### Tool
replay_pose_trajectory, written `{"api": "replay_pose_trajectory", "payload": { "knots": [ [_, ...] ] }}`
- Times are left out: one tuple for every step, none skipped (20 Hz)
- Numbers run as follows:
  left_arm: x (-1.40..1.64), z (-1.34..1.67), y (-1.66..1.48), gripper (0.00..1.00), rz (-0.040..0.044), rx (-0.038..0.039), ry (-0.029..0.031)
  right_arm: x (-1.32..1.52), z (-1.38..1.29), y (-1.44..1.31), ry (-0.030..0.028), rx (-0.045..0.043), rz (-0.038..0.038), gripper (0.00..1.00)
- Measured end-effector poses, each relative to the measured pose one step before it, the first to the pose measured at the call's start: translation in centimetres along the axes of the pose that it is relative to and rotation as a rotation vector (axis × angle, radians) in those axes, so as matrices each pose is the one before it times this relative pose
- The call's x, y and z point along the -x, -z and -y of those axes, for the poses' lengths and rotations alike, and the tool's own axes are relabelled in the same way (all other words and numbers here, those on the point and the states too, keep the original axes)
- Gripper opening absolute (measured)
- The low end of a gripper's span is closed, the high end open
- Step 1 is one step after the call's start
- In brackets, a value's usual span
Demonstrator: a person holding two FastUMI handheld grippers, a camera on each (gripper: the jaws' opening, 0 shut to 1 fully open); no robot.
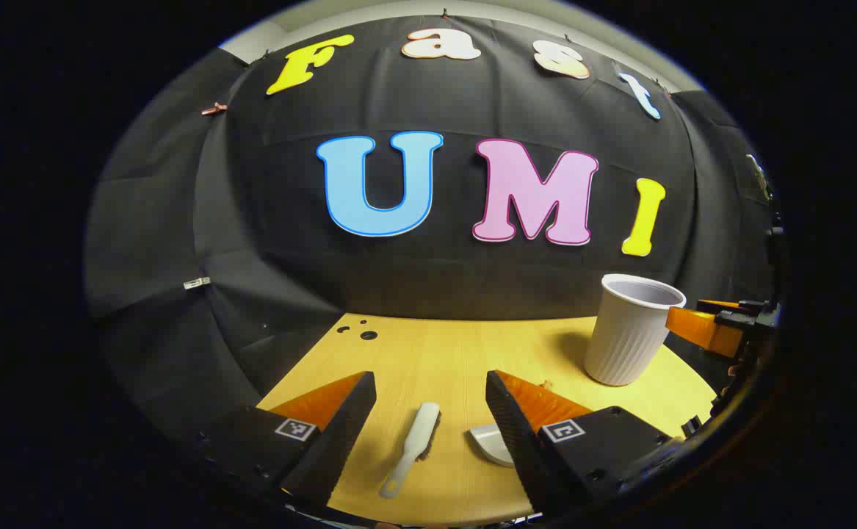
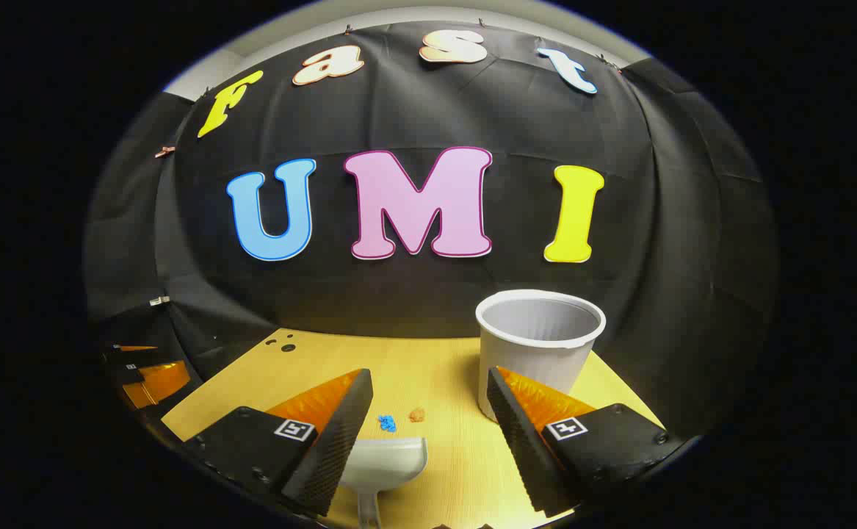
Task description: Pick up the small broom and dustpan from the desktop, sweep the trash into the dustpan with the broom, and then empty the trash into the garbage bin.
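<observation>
In the left gripper view a small white broom (image 1: 411, 448) lies flat on the wooden desktop (image 1: 435, 353), between the spread fingers of my left gripper (image 1: 431, 393), which is open and above it. A white dustpan (image 1: 490, 443) lies just right of the broom, partly hidden by the right finger. In the right gripper view the dustpan (image 2: 384, 464) lies below my open right gripper (image 2: 429, 393), near its left finger. Two bits of trash, one blue (image 2: 387, 422) and one orange (image 2: 417, 415), lie just beyond the pan. A white ribbed bin (image 2: 538, 345) stands upright at the right.
The bin (image 1: 630, 330) stands at the desk's right side in the left gripper view, with the other gripper (image 1: 714, 327) just beyond it. Small holes (image 1: 360, 332) mark the desk's far left corner. Black cloth walls close the back and sides.
</observation>
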State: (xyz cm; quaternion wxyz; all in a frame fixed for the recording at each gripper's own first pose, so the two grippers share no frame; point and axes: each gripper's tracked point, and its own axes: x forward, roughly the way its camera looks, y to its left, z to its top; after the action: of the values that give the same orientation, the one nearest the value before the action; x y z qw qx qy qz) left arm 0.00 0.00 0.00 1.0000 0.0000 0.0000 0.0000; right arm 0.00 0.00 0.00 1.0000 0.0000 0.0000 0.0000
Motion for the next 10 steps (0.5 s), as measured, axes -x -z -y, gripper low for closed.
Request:
{"api": "replay_pose_trajectory", "payload": {
  "knots": [
    [-0.228,-0.082,0.295,0.96,-0.00220,-0.00056,0.01061,0.106,-0.265,0.290,-0.00153,0.00362,-0.00988,0.98],
    [-0.282,-0.111,0.387,0.96,-0.00783,-0.00301,0.00827,0.101,-0.358,0.178,-0.00265,0.00552,-0.00853,0.98],
    [-0.227,-0.157,0.642,0.96,-0.01560,-0.00558,0.00360,0.113,-0.396,0.176,-0.00496,0.00035,-0.00531,0.98],
    [-0.183,-0.234,0.605,0.96,-0.01640,-0.00910,0.00026,0.234,-0.408,0.060,-0.00767,-0.00301,-0.00379,0.98],
    [-0.064,-0.227,0.343,0.96,-0.01161,-0.00699,-0.00017,0.262,-0.364,0.309,-0.00689,-0.00122,-0.00808,0.98],
    [-0.025,-0.113,0.401,0.96,-0.00905,-0.00268,0.00437,0.152,-0.414,0.368,-0.00964,0.00471,-0.00924,0.98],
    [-0.178,-0.135,0.399,0.96,-0.00565,0.00300,0.00579,0.141,-0.457,0.415,-0.00820,0.00798,-0.00809,0.98],
    [-0.042,-0.077,0.232,0.96,-0.00532,0.00557,0.00728,0.143,-0.201,0.313,-0.00275,0.00703,-0.01124,0.98],
    [-0.066,-0.064,0.315,0.96,-0.00713,0.00693,0.00767,0.050,-0.218,0.416,-0.00511,0.00307,-0.01122,0.98],
    [-0.129,-0.070,0.142,0.96,-0.00328,0.00630,0.00748,0.169,-0.269,0.190,-0.00449,0.00155,-0.00625,0.98]
  ]
}}
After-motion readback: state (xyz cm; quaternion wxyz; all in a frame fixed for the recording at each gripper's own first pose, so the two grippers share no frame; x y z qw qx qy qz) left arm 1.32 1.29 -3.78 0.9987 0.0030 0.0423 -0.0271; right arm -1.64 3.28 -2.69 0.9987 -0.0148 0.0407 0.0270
